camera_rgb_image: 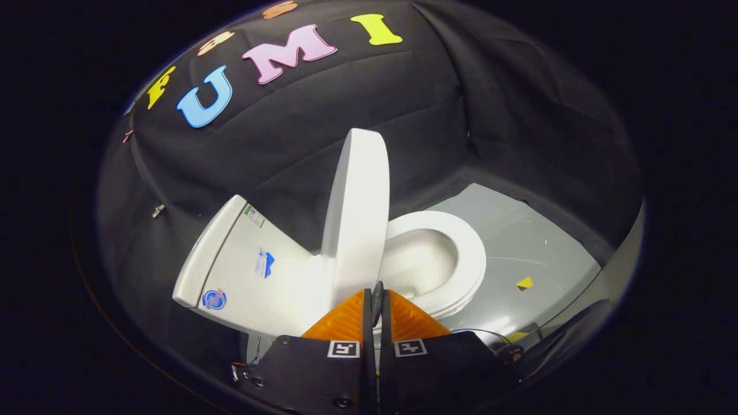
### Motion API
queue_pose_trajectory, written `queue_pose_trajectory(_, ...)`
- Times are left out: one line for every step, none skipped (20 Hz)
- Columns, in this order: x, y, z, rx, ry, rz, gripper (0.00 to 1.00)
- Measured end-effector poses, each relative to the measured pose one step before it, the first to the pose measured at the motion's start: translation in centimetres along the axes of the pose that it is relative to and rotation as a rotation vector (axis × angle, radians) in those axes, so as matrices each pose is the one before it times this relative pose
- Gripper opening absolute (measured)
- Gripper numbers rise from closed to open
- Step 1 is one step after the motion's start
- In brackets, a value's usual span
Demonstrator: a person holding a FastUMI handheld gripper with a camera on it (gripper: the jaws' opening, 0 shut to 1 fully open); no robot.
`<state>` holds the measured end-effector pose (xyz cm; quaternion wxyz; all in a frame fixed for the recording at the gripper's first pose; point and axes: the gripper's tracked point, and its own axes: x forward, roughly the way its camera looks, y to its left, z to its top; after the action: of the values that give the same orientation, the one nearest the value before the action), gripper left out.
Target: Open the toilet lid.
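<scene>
A white toilet stands against the black booth wall. Its lid is raised, standing nearly upright between the tank and the open seat ring. The bowl shows inside the seat. My gripper is just in front of the lid's lower edge, its orange fingers pressed together with nothing between them. Whether the fingertips touch the lid I cannot tell.
A grey floor panel lies beyond the toilet, with a small yellow marker on it. Black cloth drapes surround the toilet. A thin cable runs near the gripper's right side.
</scene>
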<state>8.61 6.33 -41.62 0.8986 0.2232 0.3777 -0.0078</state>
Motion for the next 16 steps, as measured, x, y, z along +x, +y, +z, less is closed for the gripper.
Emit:
queue_pose_trajectory(-0.103, 0.67, 0.07, -0.01303, -0.01002, -0.00411, 0.07)
queue_pose_trajectory(-0.174, 0.615, 0.093, -0.01561, -0.0105, -0.00488, 0.07)
queue_pose_trajectory(-0.127, 0.704, 0.013, -0.01747, -0.01056, -0.00676, 0.07)
queue_pose_trajectory(-0.169, 0.688, 0.123, -0.02101, -0.01356, -0.00733, 0.07)
queue_pose_trajectory(-0.161, 0.768, -0.051, -0.02516, -0.01147, -0.00619, 0.07)
queue_pose_trajectory(-0.244, 0.797, 0.182, -0.02383, -0.01198, -0.0035, 0.07)
queue_pose_trajectory(-0.217, 0.988, 0.024, -0.02059, -0.01074, -0.0017, 0.07)
queue_pose_trajectory(-0.203, 0.891, 0.072, -0.02231, -0.00776, -0.00204, 0.07)
queue_pose_trajectory(-0.121, 0.898, 0.035, -0.02174, -0.00874, -0.00351, 0.07)
queue_pose_trajectory(-0.184, 0.846, 0.17, -0.01576, -0.01058, -0.0009, 0.07)
queue_pose_trajectory(-0.266, 1.035, 0.096, -0.01598, -0.01108, 0.00348, 0.07)
queue_pose_trajectory(-0.133, 1.073, 0.072, -0.01617, -0.01062, 0.00717, 0.08)
queue_pose_trajectory(-0.134, 1.124, -0.028, -0.01643, -0.0098, 0.00784, 0.08)
queue_pose_trajectory(-0.109, 1.036, 0.096, -0.01873, -0.00844, 0.00969, 0.08)
queue_pose_trajectory(-0.097, 1.01, 0.032, -0.01611, -0.00814, 0.00728, 0.09)
queue_pose_trajectory(0.003, 0.913, 0.057, -0.01672, -0.00678, 0.00634, 0.09)
